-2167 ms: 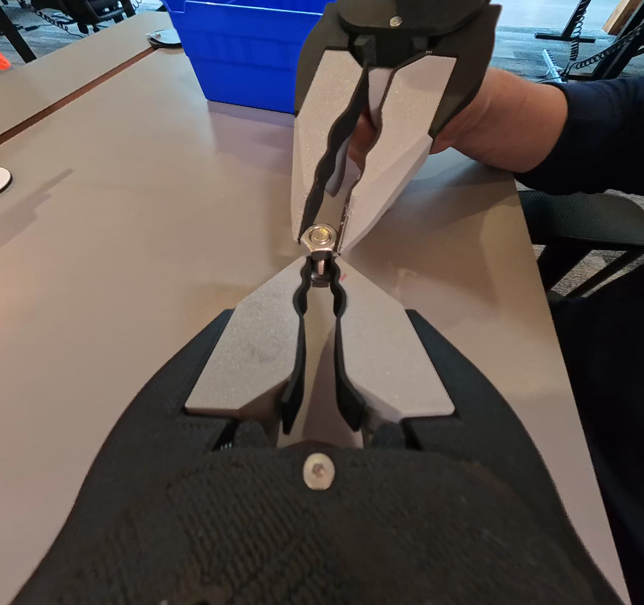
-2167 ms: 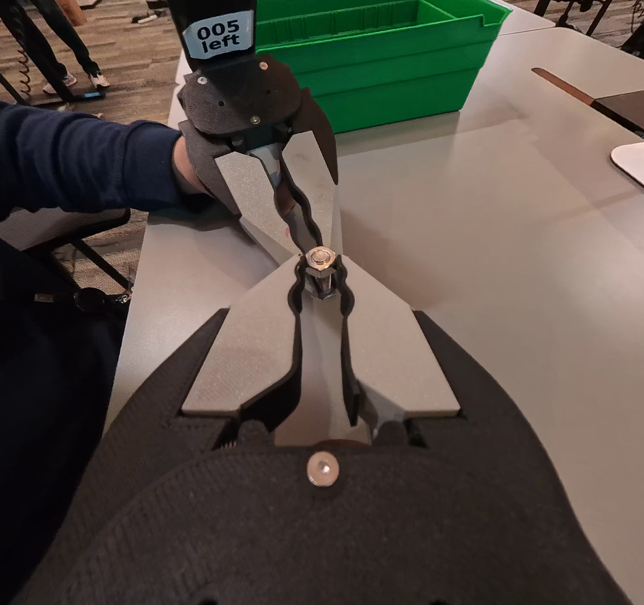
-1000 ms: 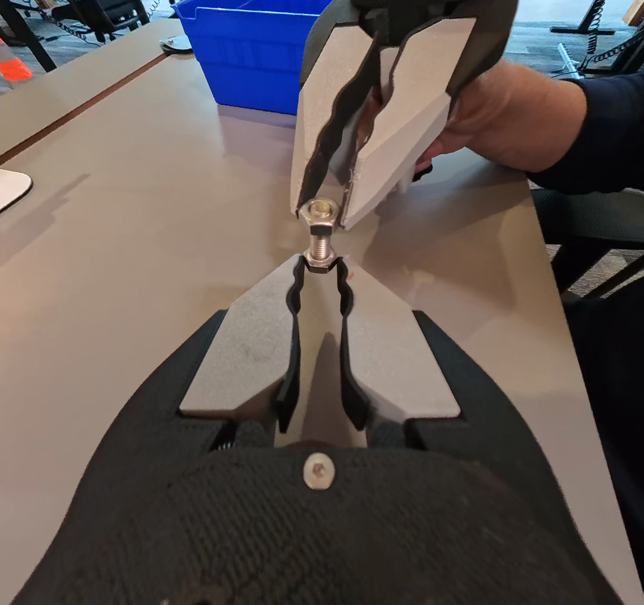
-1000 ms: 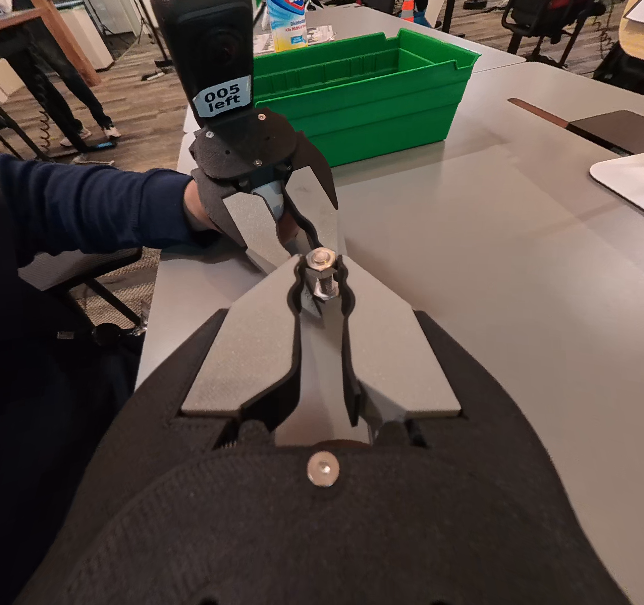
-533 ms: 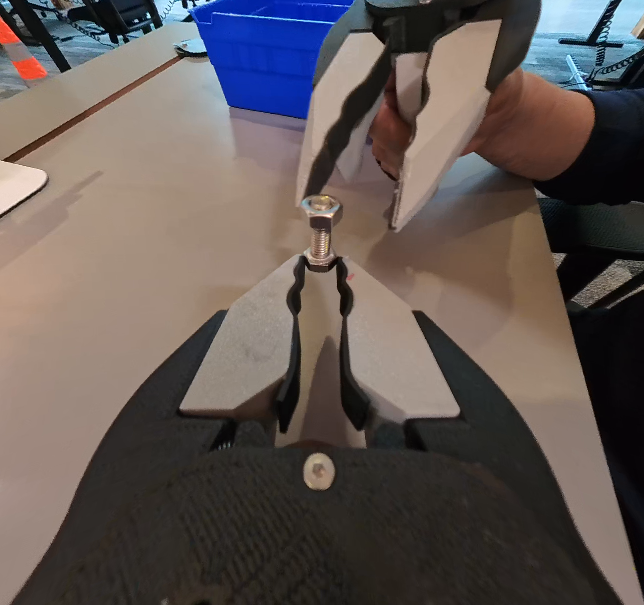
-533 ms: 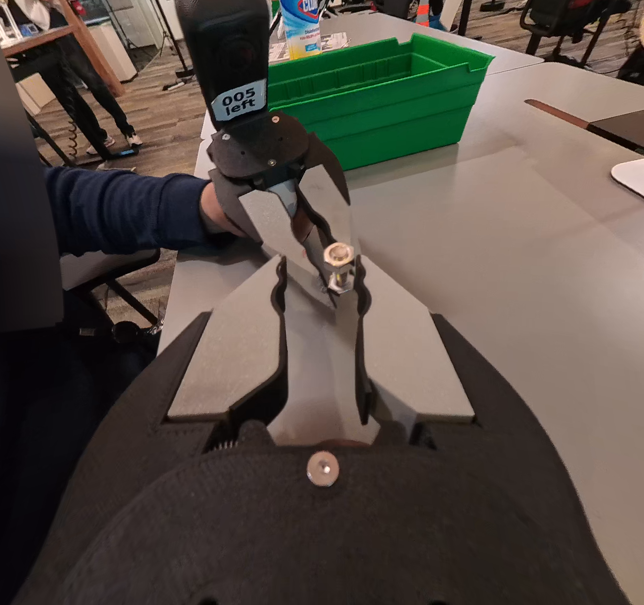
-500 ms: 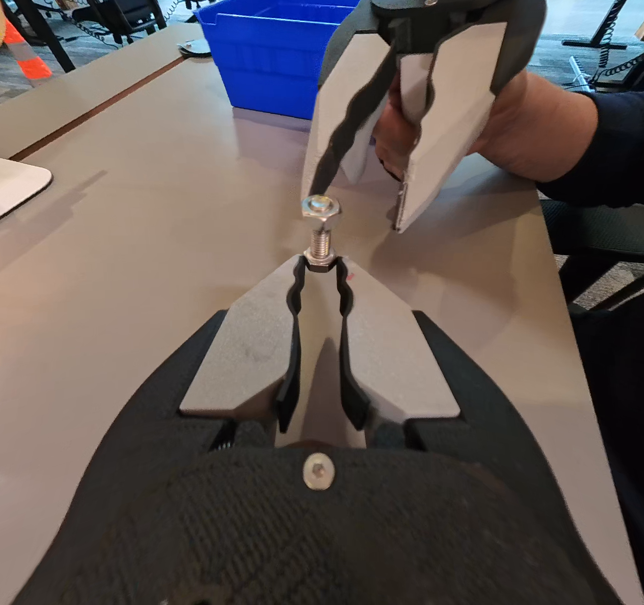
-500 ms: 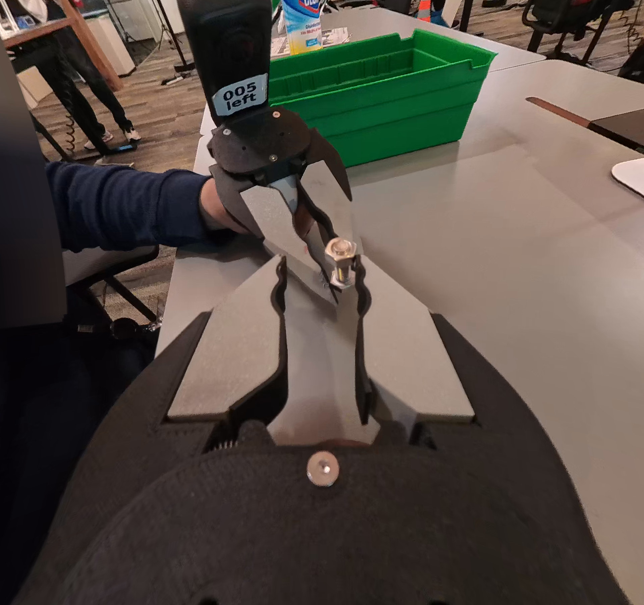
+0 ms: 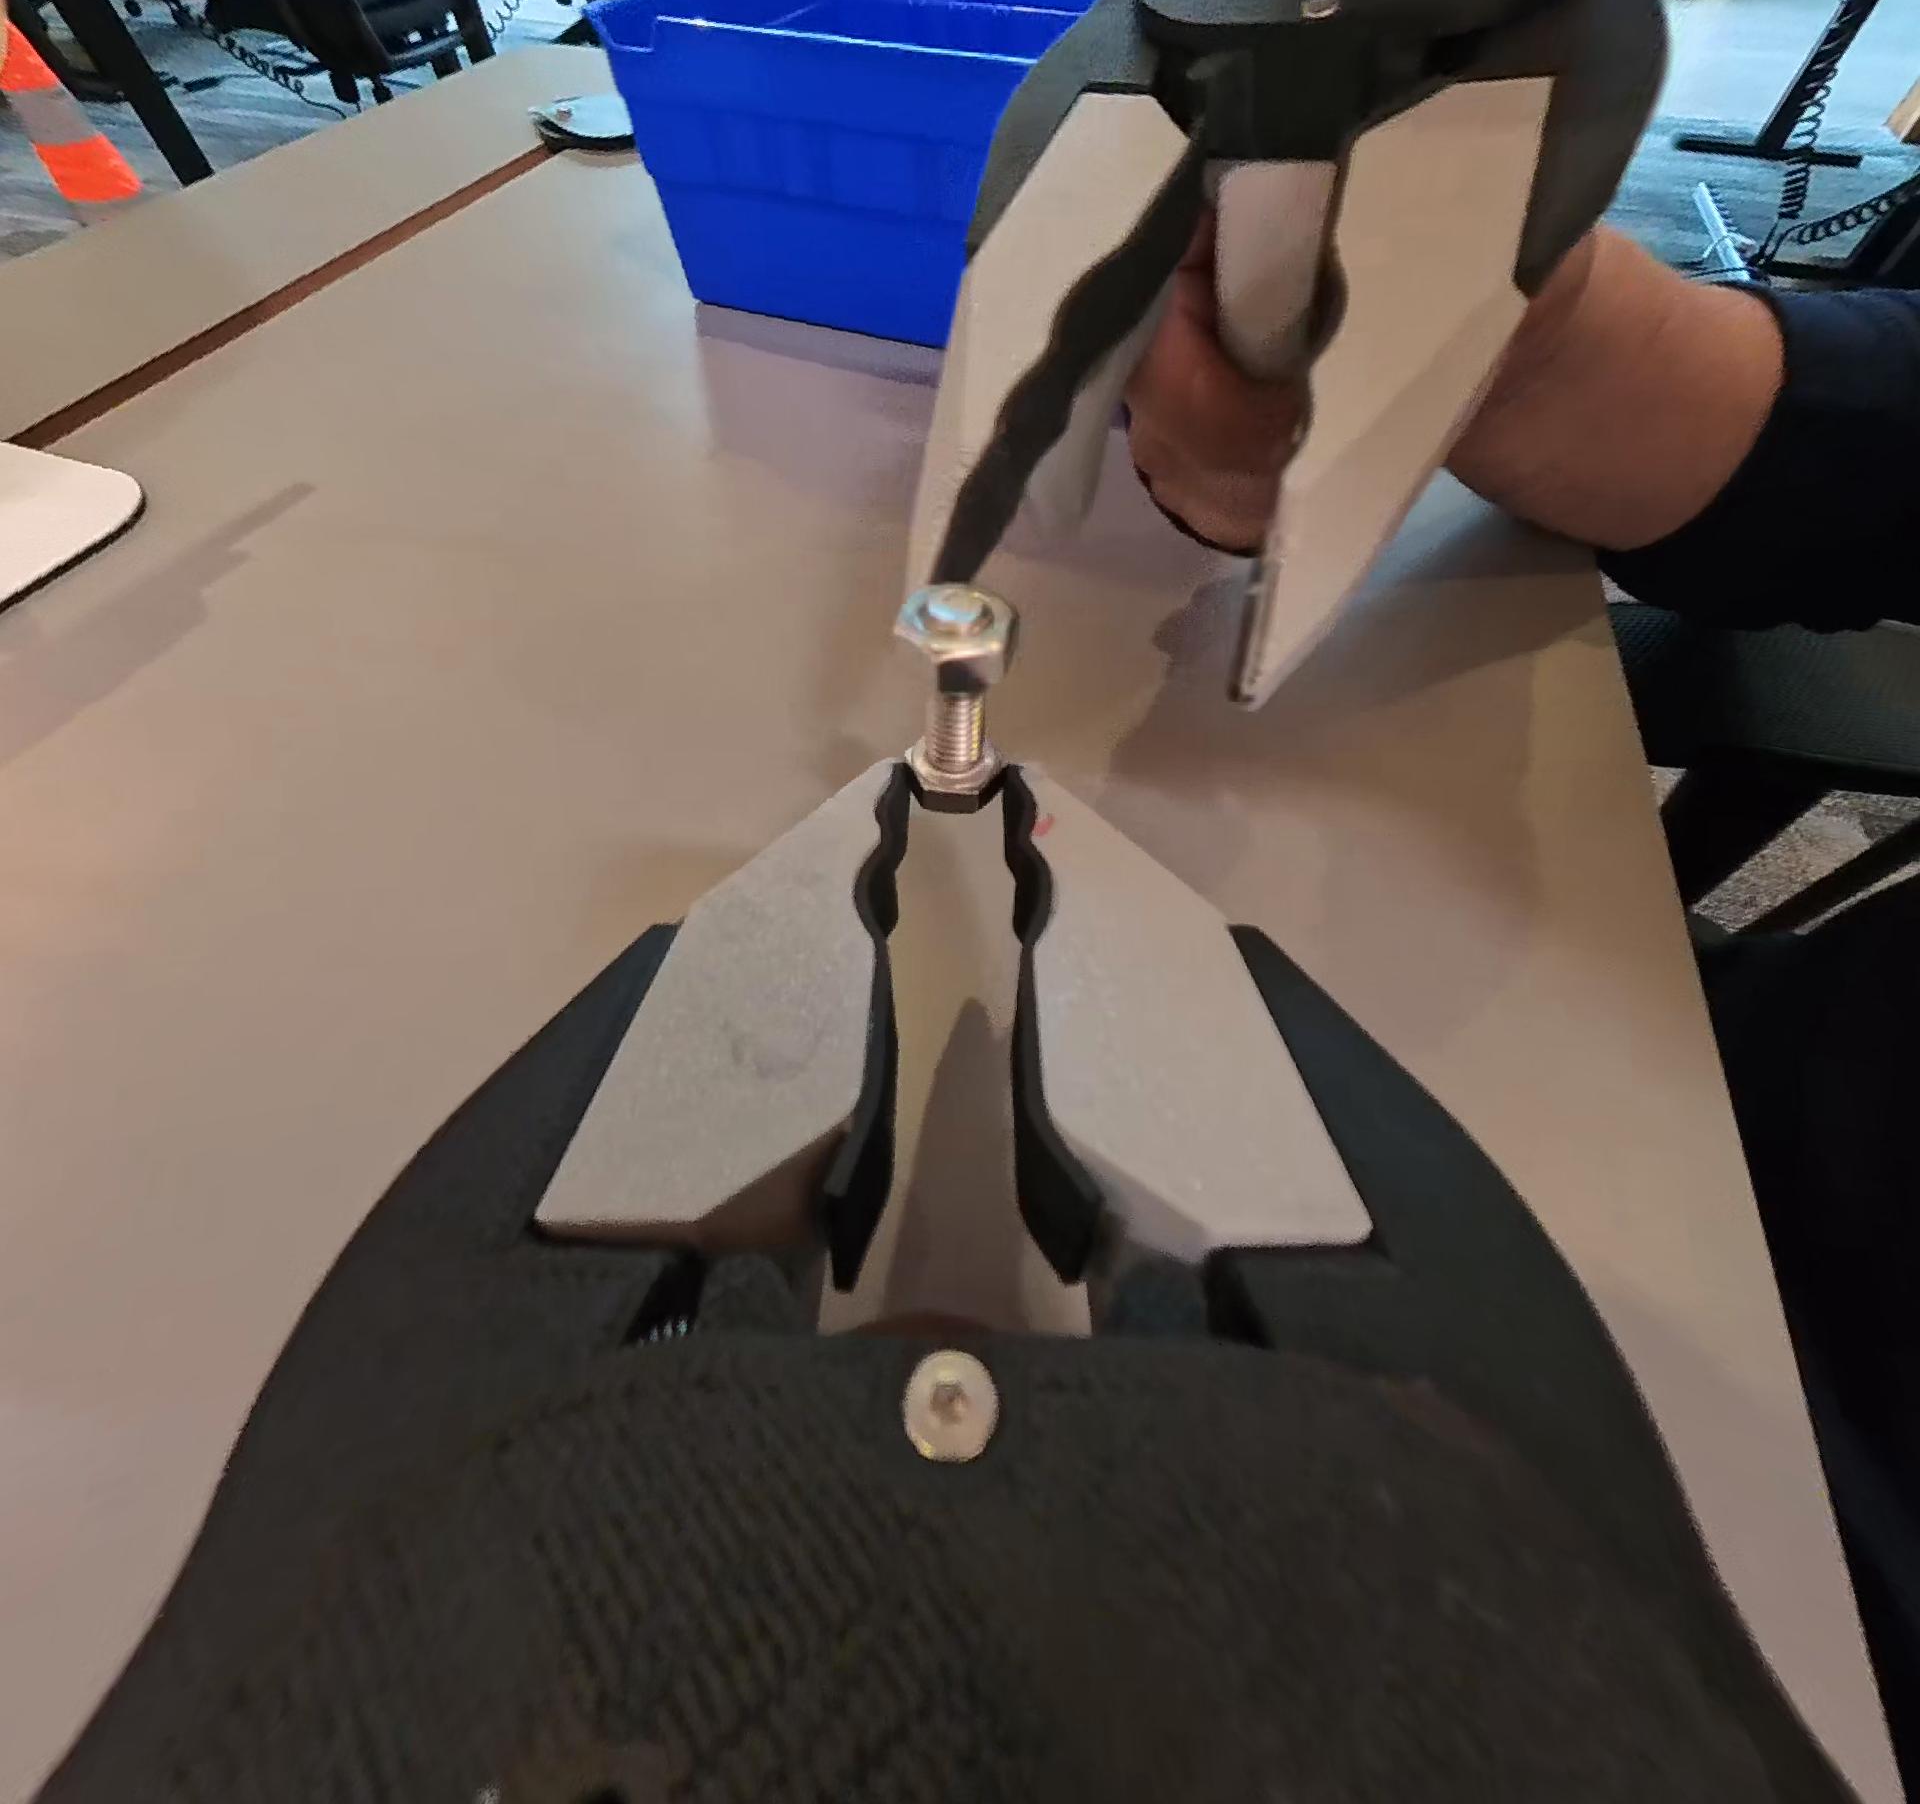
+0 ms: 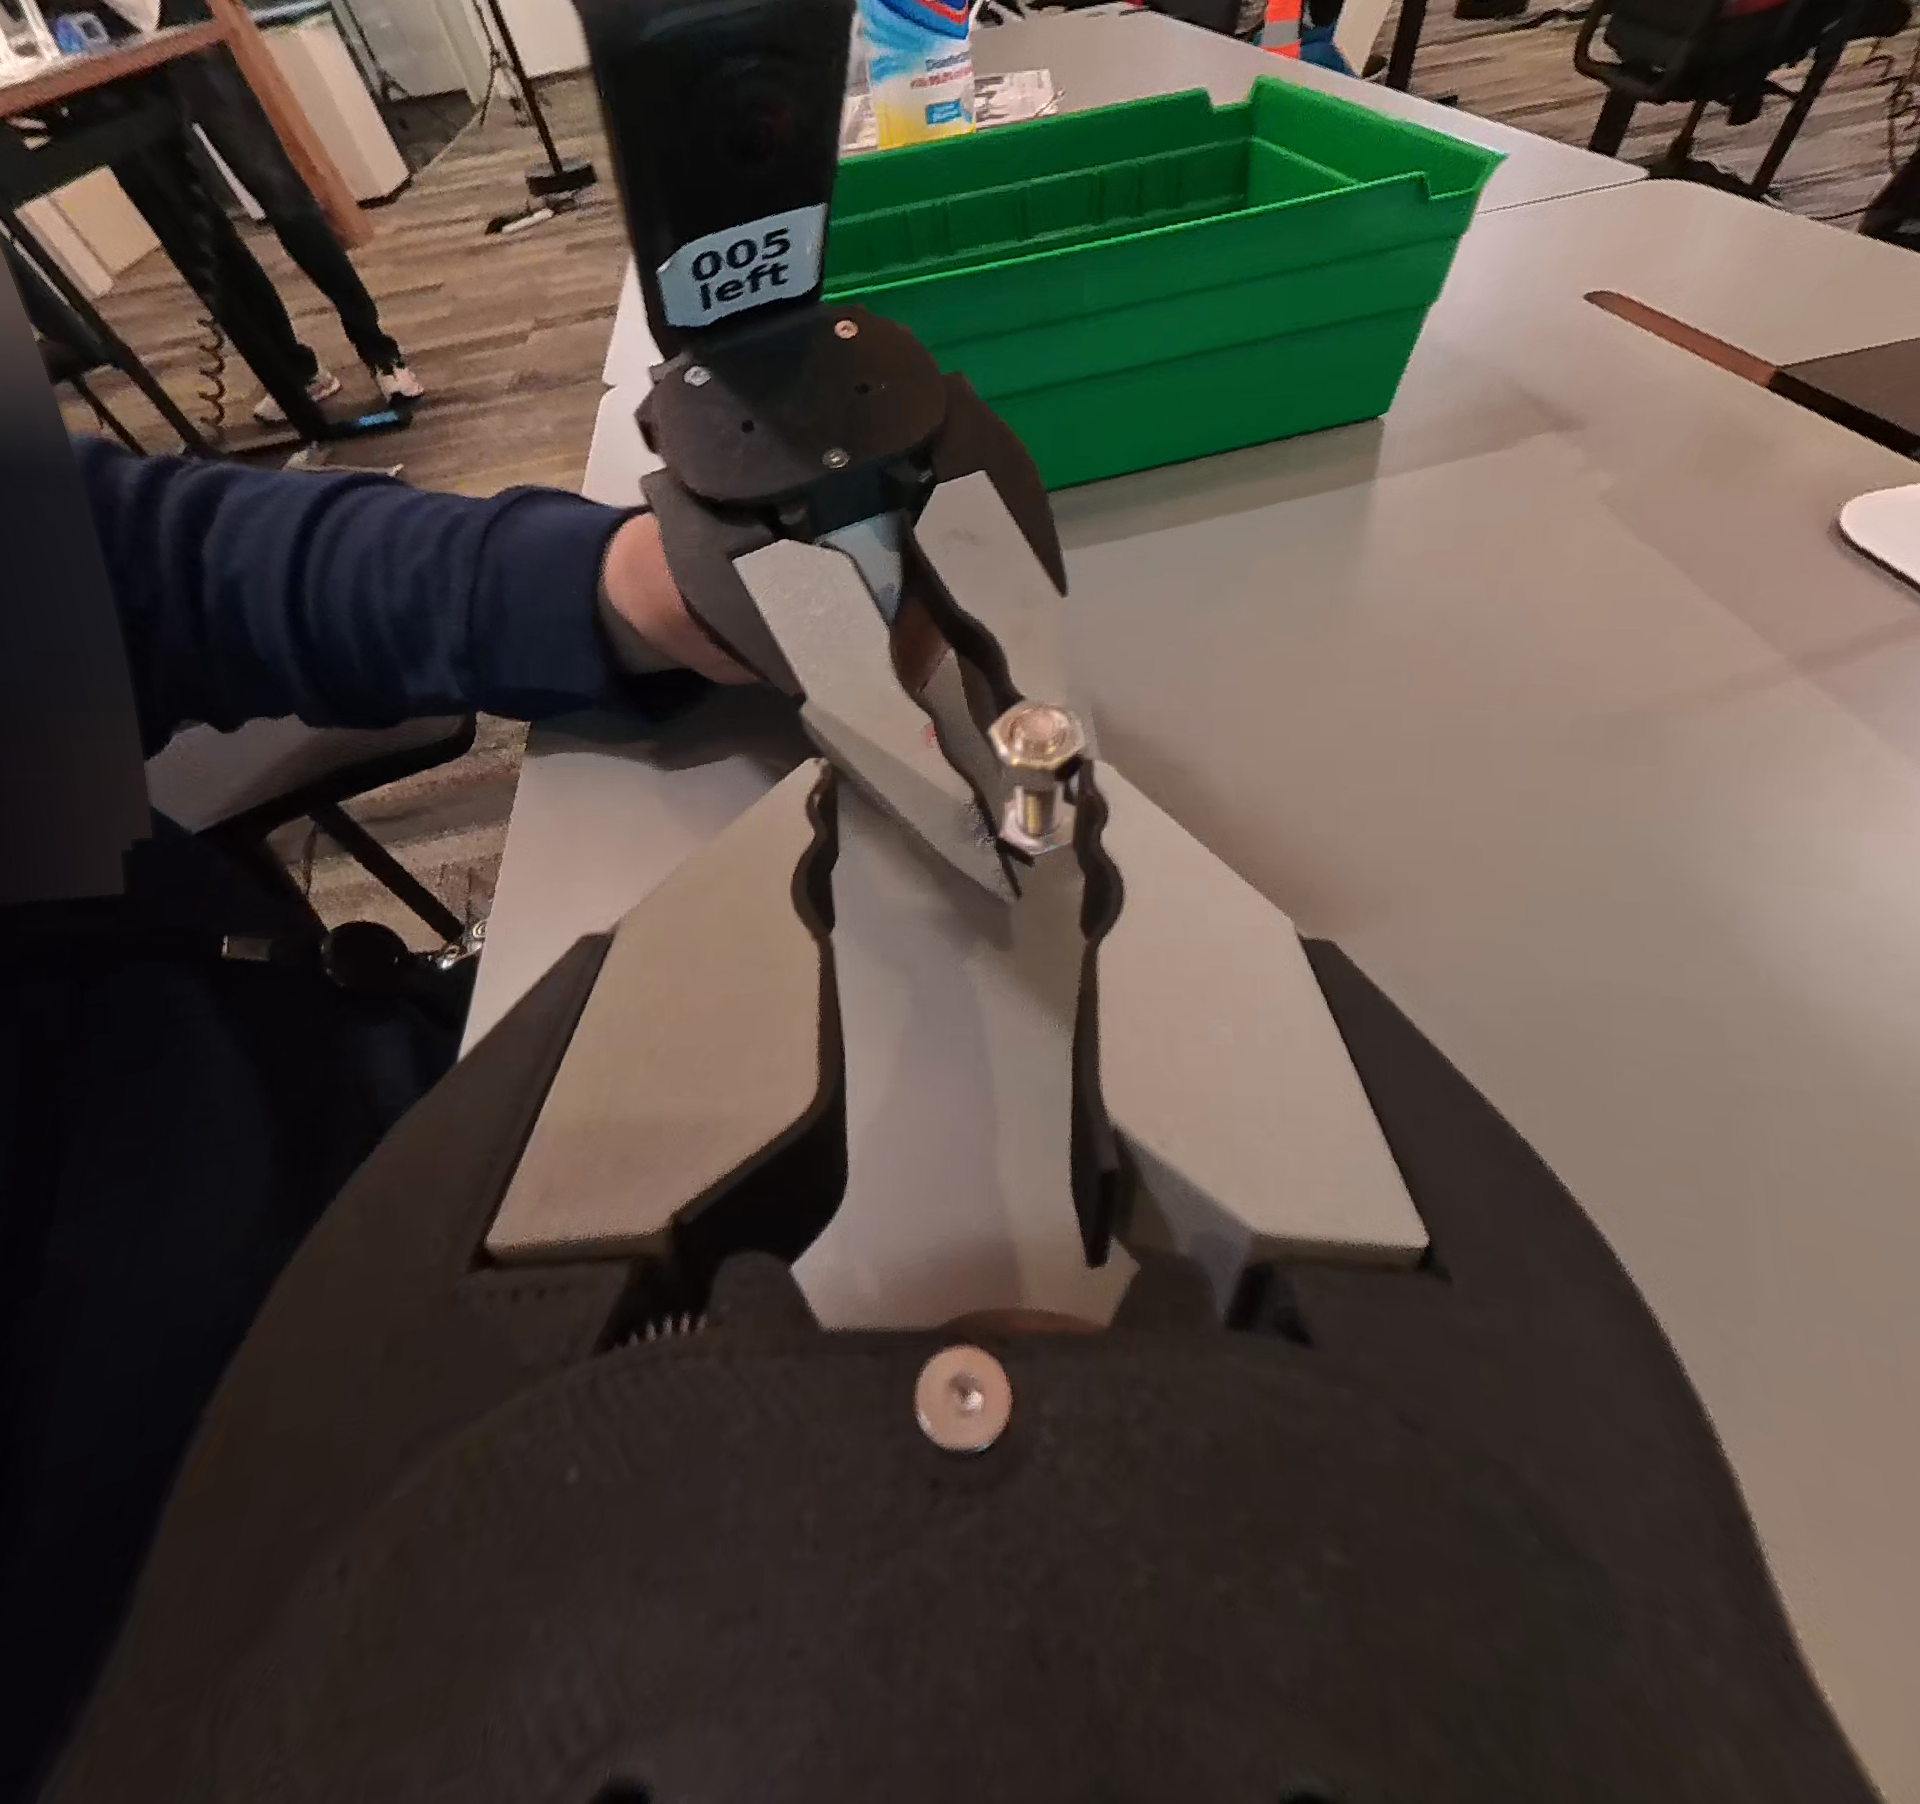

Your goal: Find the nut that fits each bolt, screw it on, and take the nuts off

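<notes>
Bolt (image 9: 954,705) is standing upright above the bench (image 9: 436,549), its head being pinched by the left claw (image 9: 954,798). Right claw (image 9: 1091,632) is gaping wide at one o'clock, one fingertip just touching the nut (image 9: 956,627) up top.

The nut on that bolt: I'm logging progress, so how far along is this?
Done: a nut sits threaded at the tip of the bolt. In hand: the left gripper is shut on the bolt's head end, and the right gripper is open beside the nut, not gripping. Left: whether it turns on or off next is unclear. No other bolts show.
</notes>
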`<state>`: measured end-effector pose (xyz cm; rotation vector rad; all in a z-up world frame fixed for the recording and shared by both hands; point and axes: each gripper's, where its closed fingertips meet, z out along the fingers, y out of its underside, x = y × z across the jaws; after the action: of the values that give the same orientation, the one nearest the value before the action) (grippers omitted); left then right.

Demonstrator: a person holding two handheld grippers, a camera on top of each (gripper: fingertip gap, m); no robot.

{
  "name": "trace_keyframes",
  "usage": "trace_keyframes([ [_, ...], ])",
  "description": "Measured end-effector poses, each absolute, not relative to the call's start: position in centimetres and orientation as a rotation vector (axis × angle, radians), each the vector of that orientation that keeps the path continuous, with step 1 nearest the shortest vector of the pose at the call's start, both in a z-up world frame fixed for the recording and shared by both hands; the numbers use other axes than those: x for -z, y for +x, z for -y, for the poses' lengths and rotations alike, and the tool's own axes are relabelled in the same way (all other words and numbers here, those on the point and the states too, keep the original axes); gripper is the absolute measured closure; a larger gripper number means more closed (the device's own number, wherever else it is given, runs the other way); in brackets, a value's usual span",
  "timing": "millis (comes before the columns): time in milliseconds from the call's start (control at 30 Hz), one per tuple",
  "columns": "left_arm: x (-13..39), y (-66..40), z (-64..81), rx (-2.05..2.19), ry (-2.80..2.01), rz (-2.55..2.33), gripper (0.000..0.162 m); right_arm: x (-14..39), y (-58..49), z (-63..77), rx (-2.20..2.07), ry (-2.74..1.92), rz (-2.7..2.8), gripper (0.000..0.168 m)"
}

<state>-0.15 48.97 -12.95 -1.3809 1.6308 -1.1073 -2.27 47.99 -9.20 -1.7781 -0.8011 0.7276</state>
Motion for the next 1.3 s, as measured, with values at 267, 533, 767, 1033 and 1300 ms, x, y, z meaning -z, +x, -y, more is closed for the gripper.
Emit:
trace_keyframes([
  [267,13.0,-0.2,-49.4,1.106,-1.397,-1.612,0.146,9.3,-1.5,-48.6,-0.673,-1.789,0.769,0.127],
  [533,13.1,-0.1,-49.2,1.108,-1.400,-1.625,0.146,10.1,-1.8,-49.8,-0.513,-1.815,0.759,0.112],
  [767,13.2,-0.1,-49.3,1.092,-1.402,-1.618,0.146,9.3,-2.2,-48.2,-0.588,-1.771,0.827,0.135],
  [1033,13.2,0.0,-49.2,1.078,-1.397,-1.626,0.146,9.6,-2.3,-48.7,-0.615,-1.799,0.783,0.117],
  [1300,12.9,-0.3,-49.8,1.085,-1.411,-1.588,0.146,8.3,-1.9,-48.3,-0.690,-1.754,0.762,0.132],
])
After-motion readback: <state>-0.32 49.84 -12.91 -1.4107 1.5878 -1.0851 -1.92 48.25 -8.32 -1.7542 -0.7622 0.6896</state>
